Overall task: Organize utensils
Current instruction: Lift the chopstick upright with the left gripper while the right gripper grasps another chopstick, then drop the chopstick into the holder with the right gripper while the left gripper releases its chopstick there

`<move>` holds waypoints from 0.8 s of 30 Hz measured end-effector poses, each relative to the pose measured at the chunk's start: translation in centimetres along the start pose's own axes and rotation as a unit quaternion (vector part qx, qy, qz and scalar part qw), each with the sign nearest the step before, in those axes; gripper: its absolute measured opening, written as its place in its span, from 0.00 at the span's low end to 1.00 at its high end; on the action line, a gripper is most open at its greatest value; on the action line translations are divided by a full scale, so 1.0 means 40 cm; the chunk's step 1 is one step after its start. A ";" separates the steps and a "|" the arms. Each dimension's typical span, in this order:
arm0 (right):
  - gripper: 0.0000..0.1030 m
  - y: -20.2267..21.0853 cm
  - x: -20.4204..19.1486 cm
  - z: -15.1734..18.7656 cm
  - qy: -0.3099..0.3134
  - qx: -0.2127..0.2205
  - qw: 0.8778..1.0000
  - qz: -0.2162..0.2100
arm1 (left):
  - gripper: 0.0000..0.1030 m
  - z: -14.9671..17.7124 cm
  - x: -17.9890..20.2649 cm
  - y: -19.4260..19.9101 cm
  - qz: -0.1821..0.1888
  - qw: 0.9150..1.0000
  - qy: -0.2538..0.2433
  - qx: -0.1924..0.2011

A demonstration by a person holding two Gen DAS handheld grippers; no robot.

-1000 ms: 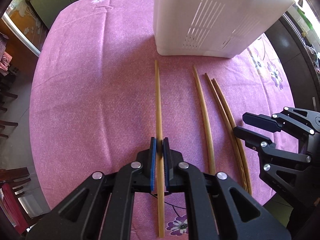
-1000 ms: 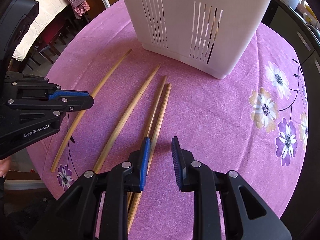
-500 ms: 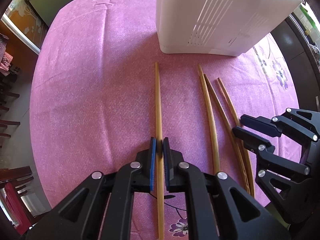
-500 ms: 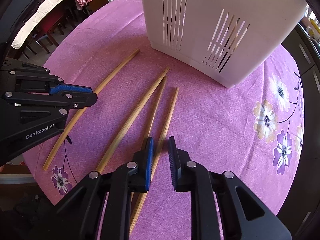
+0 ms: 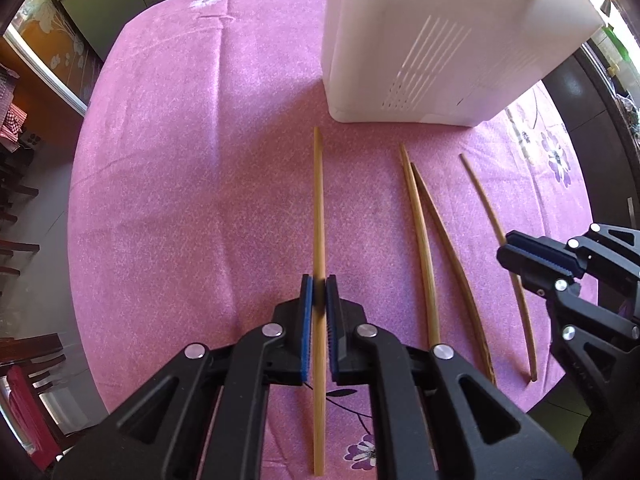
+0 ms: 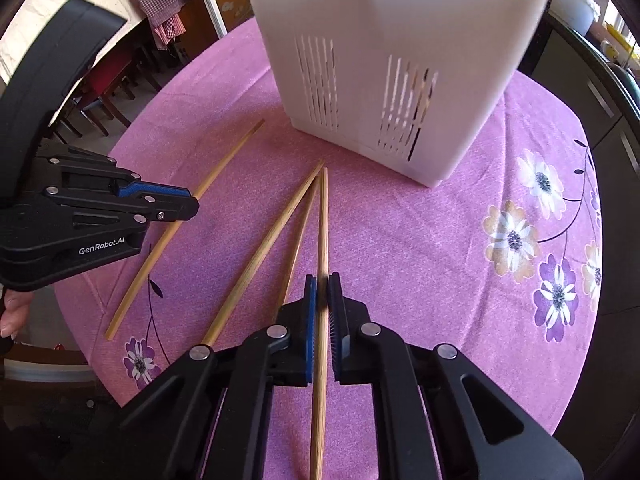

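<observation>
Several wooden chopsticks are on the pink flowered tablecloth in front of a white slotted utensil holder (image 5: 432, 40), also seen in the right wrist view (image 6: 384, 60). My left gripper (image 5: 319, 284) is shut on the leftmost chopstick (image 5: 318, 200), gripping near its middle. My right gripper (image 6: 322, 286) is shut on the rightmost chopstick (image 6: 323, 224); it shows in the left wrist view (image 5: 486, 204). Two more chopsticks (image 5: 418, 224) (image 5: 448, 248) lie loose between them, tips touching. The left gripper also shows in the right wrist view (image 6: 176, 204), the right one in the left wrist view (image 5: 520, 256).
The round table's edge (image 6: 576, 360) drops off close to both grippers. Chairs (image 6: 112, 80) and a checked cloth (image 6: 160, 0) stand beyond the far left side. Dark cabinets (image 6: 600, 92) run along the right.
My right gripper has closed from open onto the rightmost chopstick and swung it away from its neighbour. My left gripper has stayed shut on the leftmost chopstick.
</observation>
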State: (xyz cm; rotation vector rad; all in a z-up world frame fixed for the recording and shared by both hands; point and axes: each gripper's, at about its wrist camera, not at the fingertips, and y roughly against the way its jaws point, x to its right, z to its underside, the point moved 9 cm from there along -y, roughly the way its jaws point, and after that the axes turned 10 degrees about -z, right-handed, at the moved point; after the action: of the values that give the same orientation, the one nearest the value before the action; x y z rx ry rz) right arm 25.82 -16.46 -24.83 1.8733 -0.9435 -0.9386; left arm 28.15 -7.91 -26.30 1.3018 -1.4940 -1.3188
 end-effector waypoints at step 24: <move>0.07 0.406 -0.018 0.111 0.007 0.169 0.986 0.006 | 0.06 0.101 -0.038 0.331 -0.006 0.989 -0.016 0.150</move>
State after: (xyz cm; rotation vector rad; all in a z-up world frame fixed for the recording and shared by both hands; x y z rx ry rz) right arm 17.58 -23.54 -11.93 2.1487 -1.1607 -0.7949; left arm 21.83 -6.12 -14.01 1.4836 -1.7592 -1.1583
